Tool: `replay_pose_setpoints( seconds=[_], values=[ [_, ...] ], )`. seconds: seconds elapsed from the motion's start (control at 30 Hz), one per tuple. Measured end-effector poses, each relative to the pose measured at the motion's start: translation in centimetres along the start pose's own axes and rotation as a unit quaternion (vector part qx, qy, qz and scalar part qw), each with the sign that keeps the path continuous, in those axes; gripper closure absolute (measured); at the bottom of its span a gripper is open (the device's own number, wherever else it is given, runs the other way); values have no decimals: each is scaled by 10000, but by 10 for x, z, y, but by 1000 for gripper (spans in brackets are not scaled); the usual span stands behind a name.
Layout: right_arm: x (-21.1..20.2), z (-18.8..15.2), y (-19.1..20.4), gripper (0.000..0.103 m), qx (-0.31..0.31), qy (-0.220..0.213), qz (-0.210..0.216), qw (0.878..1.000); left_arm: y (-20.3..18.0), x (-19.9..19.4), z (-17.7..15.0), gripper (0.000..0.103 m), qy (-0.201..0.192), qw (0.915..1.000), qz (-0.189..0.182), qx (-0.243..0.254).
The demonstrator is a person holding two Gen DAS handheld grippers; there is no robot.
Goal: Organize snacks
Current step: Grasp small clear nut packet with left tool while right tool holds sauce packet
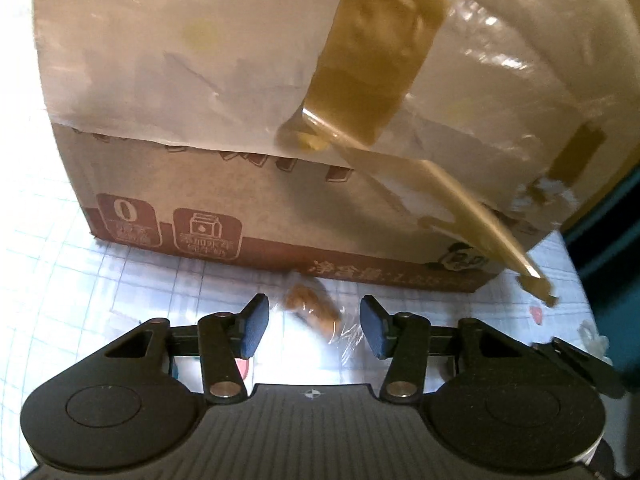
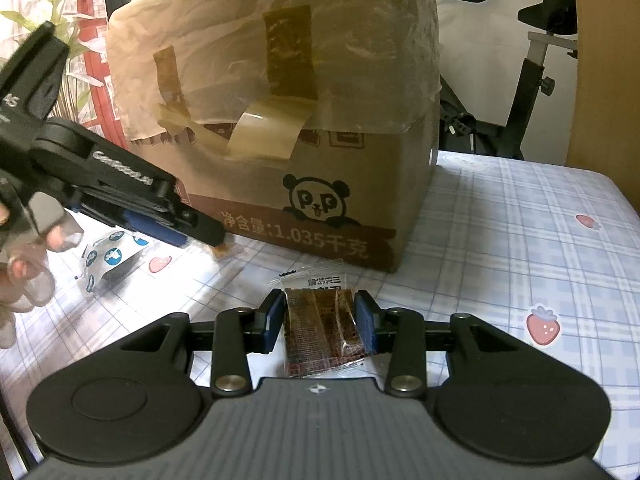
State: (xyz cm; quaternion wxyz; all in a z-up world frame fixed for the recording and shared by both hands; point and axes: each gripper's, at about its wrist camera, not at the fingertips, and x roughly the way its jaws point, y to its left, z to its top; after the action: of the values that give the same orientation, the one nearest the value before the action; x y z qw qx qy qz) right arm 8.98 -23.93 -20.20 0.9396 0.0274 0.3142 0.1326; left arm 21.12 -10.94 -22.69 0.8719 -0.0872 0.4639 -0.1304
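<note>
A cardboard box (image 1: pixel 280 184) lined with a pale plastic bag and brown tape stands on the checked tablecloth; it also shows in the right wrist view (image 2: pixel 320 200). My left gripper (image 1: pixel 312 326) is open, its blue pads either side of a clear packet holding a brown snack (image 1: pixel 310 310) that lies on the cloth at the box's base. The left gripper (image 2: pixel 202 236) shows in the right wrist view, low by the box. My right gripper (image 2: pixel 320 320) is shut on a clear packet with a dark brown snack (image 2: pixel 320 320), just above the cloth in front of the box.
A clear packet with blue and white round prints (image 2: pixel 110 262) lies on the cloth left of the box. The tablecloth (image 2: pixel 520 248) has strawberry prints. An exercise bike (image 2: pixel 536 80) stands behind the table at right. A plant (image 2: pixel 52 20) is at far left.
</note>
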Motion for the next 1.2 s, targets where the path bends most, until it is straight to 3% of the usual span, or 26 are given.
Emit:
replay_pose_setpoints(
  seconds=[0.2,0.53,0.73,0.97,1.1,1.2],
  values=[
    [-1,0,-1,62,34,-30,4,10000,-20,10,-1,60,-122,9990,188,399],
    [-1,0,-2,62,-1,-10,33,10000,-30,3,-23,60,-293,9950,233,929],
    [0,0,-1,62,-22,-8,0,10000,-31,1,-26,55,-202,9974,304,617],
    [1,0,0,62,-79,6,7,10000,-29,-6,-39,55,-235,9955,369,842],
    [1,0,0,62,-68,17,11,10000,-35,5,-39,80,-257,9937,253,1063],
    [1,0,-1,62,-45,19,26,10000,-33,5,-40,81,-229,9944,56,1033]
  ],
)
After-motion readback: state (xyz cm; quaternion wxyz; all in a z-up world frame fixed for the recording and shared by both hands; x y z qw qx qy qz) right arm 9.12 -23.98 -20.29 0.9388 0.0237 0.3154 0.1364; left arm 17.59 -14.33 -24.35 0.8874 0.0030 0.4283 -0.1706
